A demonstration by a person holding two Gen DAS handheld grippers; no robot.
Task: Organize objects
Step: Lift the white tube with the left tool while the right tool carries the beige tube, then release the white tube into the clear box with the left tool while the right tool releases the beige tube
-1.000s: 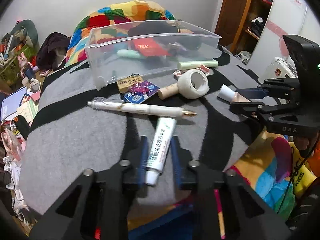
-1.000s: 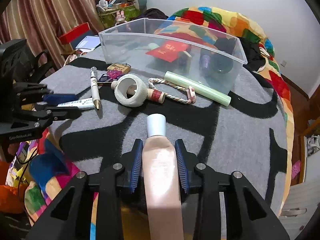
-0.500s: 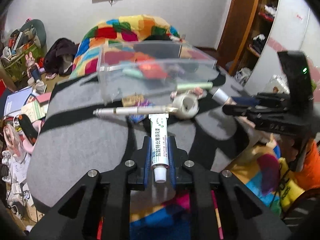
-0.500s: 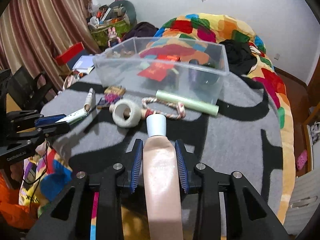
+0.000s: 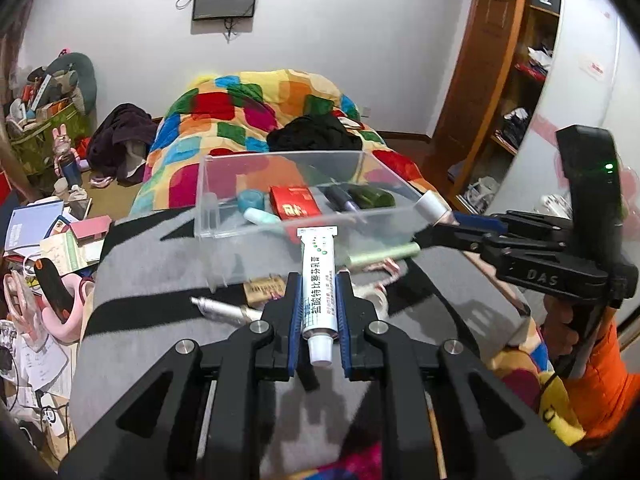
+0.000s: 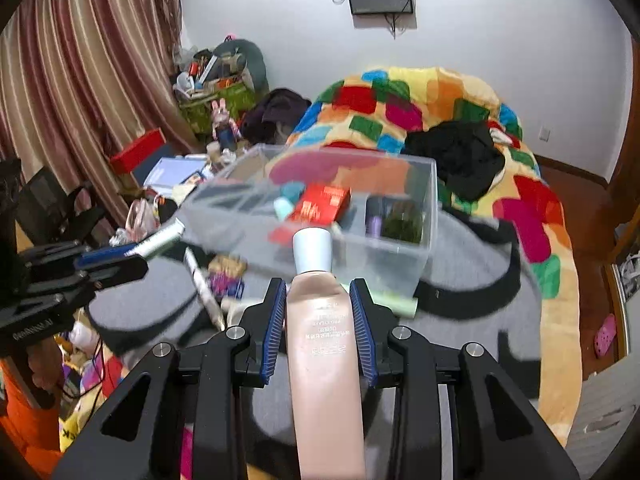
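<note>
Above the grey blanket [image 5: 152, 280]: two held items are seen, both gripper views aimed toward the clear bin [image 5: 224, 200].
Left gripper [image 5: 319, 280]: clamped narrowly on the white ointment tube [image 5: 318, 280]; the cap end is turned toward the camera, the crimped end toward 12 o'clock.
Right gripper [image 6: 319, 300]: closed on the pink bottle [image 6: 324, 344]; the white cap [image 6: 313, 250] is pointed at 12 o'clock, toward the bin wall.
Clear bin, contents: a red packet [image 5: 294, 206], a pale teal tube [image 5: 262, 216] and dark items [image 5: 370, 198] are seen inside.
Clear bin, place: at 12 o'clock from both grippers, on the blanket.
Blanket, loose items: a silver pen [image 5: 224, 310] at 9 o'clock of the left gripper; a brown tag [image 5: 262, 290] just beyond it; a pale green stick [image 5: 384, 254] at 1 o'clock, beside the bin's front wall.
Right gripper, left view: seen at 3 o'clock, held by a hand [image 5: 560, 328] with an orange sleeve [image 5: 600, 384].
Image quality: the right view is blurred.
</note>
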